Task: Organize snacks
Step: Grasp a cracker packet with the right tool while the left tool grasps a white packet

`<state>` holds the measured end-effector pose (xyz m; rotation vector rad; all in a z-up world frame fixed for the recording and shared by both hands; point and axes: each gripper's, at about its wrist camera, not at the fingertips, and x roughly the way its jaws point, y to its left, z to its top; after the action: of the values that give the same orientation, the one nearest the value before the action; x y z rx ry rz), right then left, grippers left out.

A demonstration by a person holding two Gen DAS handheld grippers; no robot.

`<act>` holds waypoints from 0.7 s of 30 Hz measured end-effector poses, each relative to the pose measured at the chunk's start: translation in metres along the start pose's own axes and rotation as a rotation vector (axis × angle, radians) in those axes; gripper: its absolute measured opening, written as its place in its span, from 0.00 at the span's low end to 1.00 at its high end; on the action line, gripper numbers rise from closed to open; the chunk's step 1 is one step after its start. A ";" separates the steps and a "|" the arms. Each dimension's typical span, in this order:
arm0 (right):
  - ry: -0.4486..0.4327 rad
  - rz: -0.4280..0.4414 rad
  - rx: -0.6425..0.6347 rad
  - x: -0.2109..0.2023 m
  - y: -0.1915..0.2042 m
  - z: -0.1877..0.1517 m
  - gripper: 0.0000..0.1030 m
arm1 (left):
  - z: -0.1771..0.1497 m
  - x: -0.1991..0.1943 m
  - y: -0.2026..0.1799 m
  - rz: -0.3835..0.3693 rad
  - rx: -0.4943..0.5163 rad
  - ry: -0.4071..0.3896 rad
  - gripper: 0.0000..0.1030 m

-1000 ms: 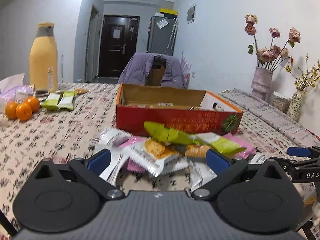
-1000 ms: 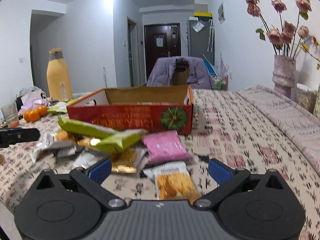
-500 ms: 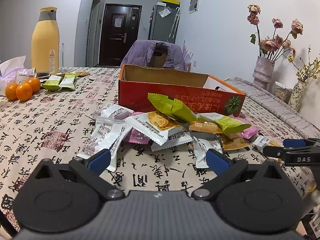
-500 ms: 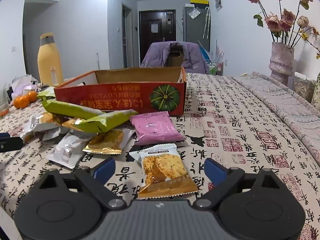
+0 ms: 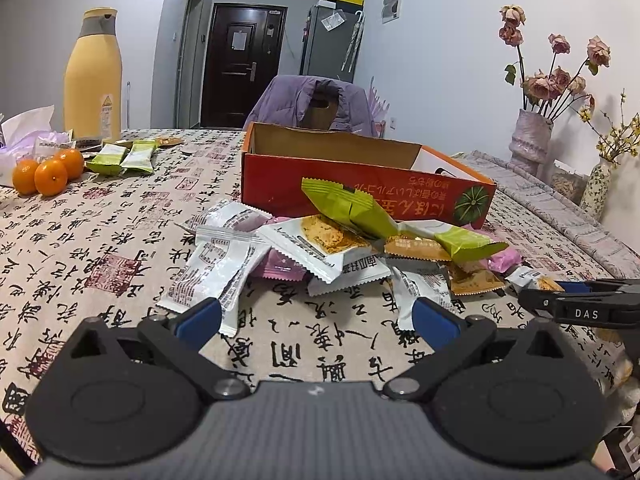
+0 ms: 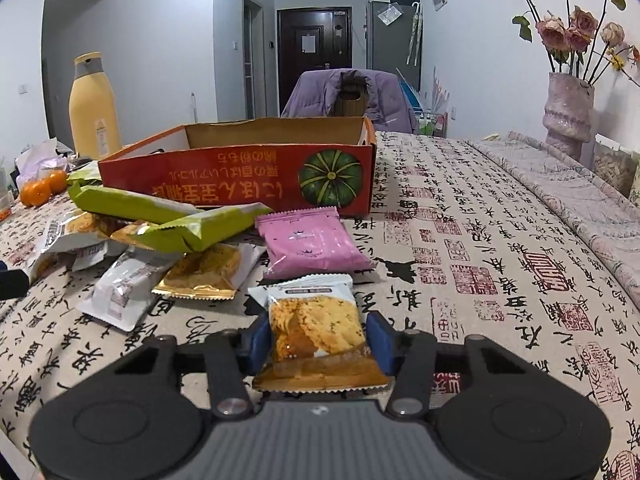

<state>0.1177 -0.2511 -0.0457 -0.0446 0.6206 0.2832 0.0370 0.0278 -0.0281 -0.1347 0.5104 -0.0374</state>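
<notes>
Cracker packet [image 6: 316, 332] lies on my tablecloth [image 6: 500, 248], nearest of the snack pile [image 5: 336, 248], in front of the red box [image 6: 240, 180]. My right gripper [image 6: 320, 344] has just been closing around it; pads look touching its edges, not certain. Left gripper [image 5: 316, 320] gapes wide, empty.

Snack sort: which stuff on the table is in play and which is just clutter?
In play:
- snack pile
- cracker packet, between the right gripper fingers, which have just been closing
- pink packet
- red box

Clutter:
- oranges
- yellow bottle
- flower vase
- purple jacket
</notes>
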 end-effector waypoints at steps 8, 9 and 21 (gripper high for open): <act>-0.046 0.016 0.017 -0.009 0.000 0.000 0.44 | 0.003 -0.001 0.003 0.013 0.000 -0.002 1.00; -0.057 0.019 0.016 -0.011 0.000 0.001 0.44 | 0.004 -0.001 0.004 0.015 0.000 -0.002 1.00; -0.097 0.022 0.020 -0.020 0.002 0.003 0.44 | 0.028 0.018 0.021 0.112 0.058 0.068 1.00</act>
<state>0.1032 -0.2535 -0.0317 -0.0047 0.5277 0.2985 0.0664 0.0503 -0.0153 -0.0480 0.5833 0.0530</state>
